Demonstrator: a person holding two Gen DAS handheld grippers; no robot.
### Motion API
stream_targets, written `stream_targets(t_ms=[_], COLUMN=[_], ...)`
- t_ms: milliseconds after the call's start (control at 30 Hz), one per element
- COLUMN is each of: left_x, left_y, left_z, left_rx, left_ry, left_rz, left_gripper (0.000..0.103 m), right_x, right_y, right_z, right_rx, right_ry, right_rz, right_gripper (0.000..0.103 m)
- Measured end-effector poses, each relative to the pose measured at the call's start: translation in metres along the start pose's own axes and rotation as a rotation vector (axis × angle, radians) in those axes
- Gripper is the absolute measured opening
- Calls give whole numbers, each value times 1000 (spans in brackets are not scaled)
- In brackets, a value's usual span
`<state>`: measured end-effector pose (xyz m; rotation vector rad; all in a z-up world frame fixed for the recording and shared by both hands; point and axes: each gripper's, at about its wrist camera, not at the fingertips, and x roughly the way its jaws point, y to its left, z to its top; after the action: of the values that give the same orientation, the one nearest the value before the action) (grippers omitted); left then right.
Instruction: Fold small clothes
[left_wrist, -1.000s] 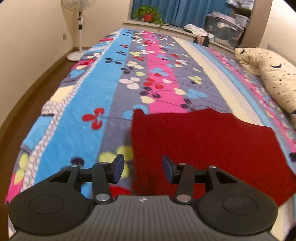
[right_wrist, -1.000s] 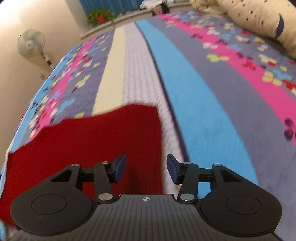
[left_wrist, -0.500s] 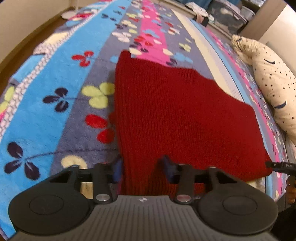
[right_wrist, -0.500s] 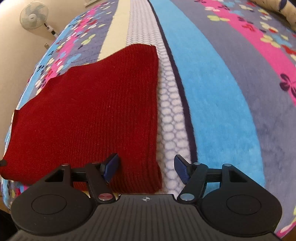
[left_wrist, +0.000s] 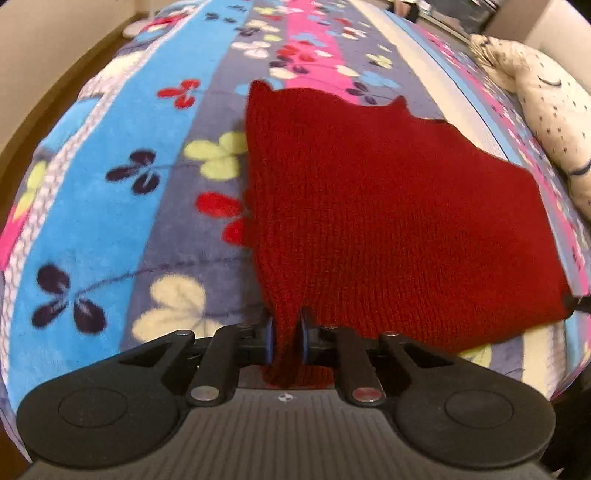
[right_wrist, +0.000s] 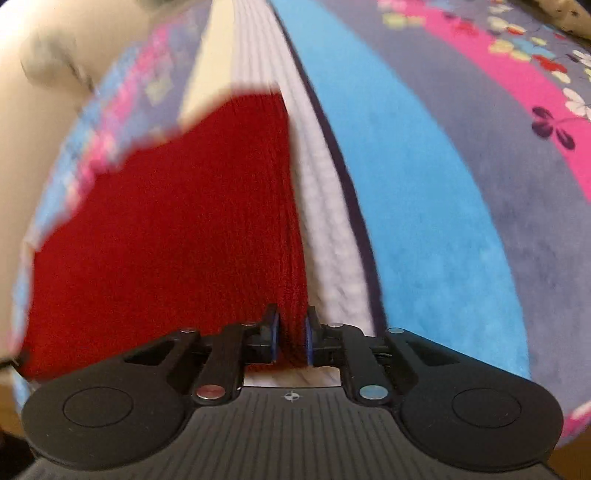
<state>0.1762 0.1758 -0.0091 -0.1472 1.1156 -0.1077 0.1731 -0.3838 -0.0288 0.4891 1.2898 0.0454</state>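
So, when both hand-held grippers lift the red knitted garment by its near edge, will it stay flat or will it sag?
The red knitted garment probably sags: its fabric already bunches between the closing pads of the left hand-held gripper and right hand-held gripper. The ribbed knit will likely stretch. It may drag on the fleece blanket.

My tongs (left_wrist: 285, 338) are matt black plastic, ribbed at the base, with shiny metal rivets. The red knit (left_wrist: 388, 206) looks coarse and woolly; the blanket (left_wrist: 110, 206) under it is soft, fuzzy fleece.
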Motion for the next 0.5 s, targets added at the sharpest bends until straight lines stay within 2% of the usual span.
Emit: stream_targets(t_ms=[33,100,167,233,300,333,400,433,500], left_x=[-4,-20,-36,-42,-37,-29,-1,7,-2], left_y=[-1,-5,-13,-20,-28,-32,-35,-35,-43], left_z=[1,3,2,0,-3,-4,-8,-9,-6], left_rx=[0,15,58,95,129,158,186,193,218], left_ry=[-22,-115,-207,-236,-202,-156,0,29,-27], left_rz=[3,46,70,13,-27,-18,30,57,69], left_gripper=[19,25,25,25,25,25,22,20,19], right_x=[-5,-19,-33,-41,-32,-27,-9,0,-1], right_y=[2,5,10,17,21,23,26,27,31], right_z=[0,0,-4,-11,-5,-4,-6,-7,-6], right_rx=[-1,-7,-40,-90,-131,-150,-197,-209,-213], right_ry=[-23,-89,-164,-198,-173,-151,-74,-36,-48], right_rz=[-2,-18,-28,3,52,48,-20,-49,-55], right_gripper=[19,19,21,22,22,22,22,22,22])
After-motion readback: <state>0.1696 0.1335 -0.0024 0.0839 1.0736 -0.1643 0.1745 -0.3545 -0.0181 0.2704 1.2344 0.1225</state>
